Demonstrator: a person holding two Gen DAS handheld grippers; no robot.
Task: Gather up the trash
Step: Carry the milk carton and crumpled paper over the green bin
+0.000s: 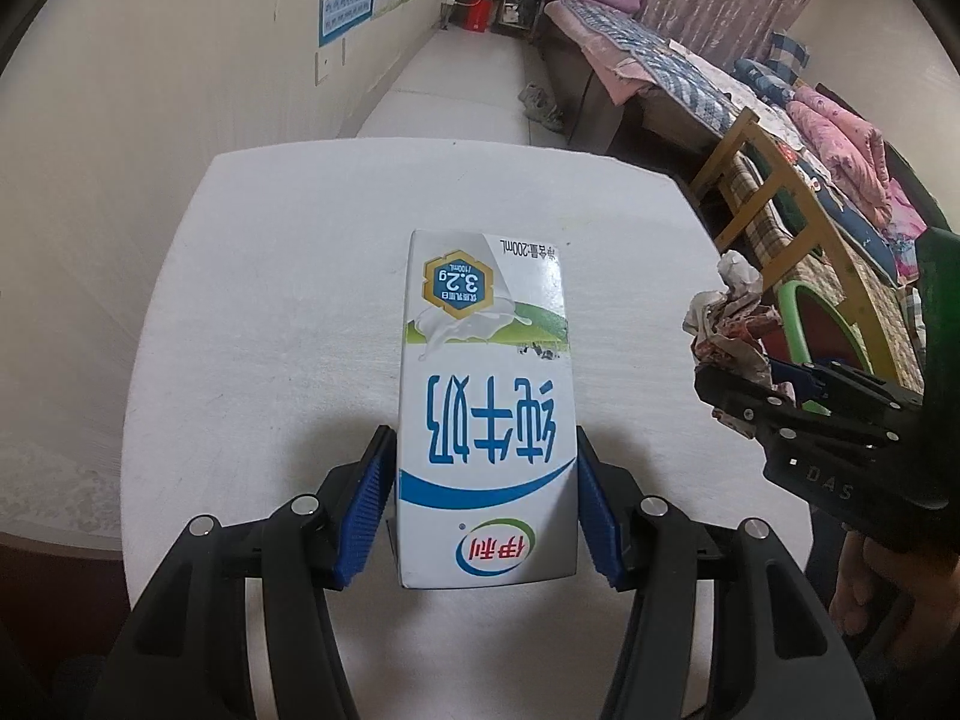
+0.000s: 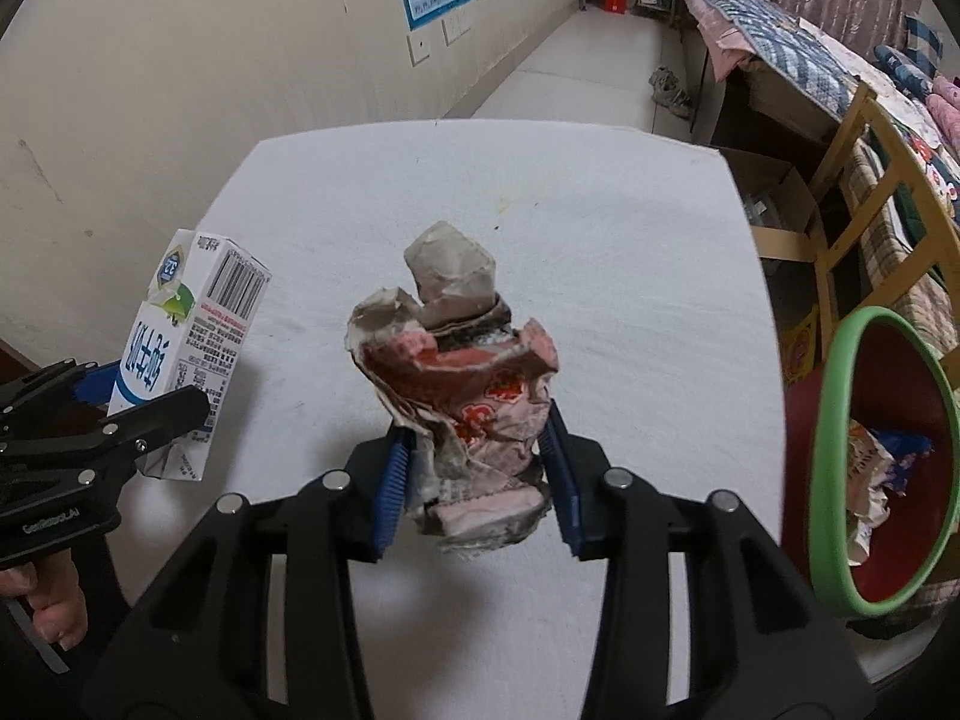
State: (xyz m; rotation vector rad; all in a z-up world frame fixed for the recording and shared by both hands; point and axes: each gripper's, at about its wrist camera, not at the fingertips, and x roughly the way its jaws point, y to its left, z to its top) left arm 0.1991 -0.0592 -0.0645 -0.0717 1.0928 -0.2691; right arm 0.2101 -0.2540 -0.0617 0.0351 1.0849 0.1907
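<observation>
Milk carton (image 1: 486, 414) over white table (image 1: 270, 300); bed (image 1: 690, 78) beyond.

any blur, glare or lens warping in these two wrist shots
Left wrist view: strong fisheye bending curves the white table edge, with a dark vignette in the corners; the milk carton in the left gripper is sharp, with soft shadows and no glare. Right wrist view: same warping; the crumpled wrapper in the right gripper looks slightly soft, and the green-rimmed bin stretches at the edge.

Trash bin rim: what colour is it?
Green, around a dark red inside; the trash bin shows best in the right wrist view.
</observation>
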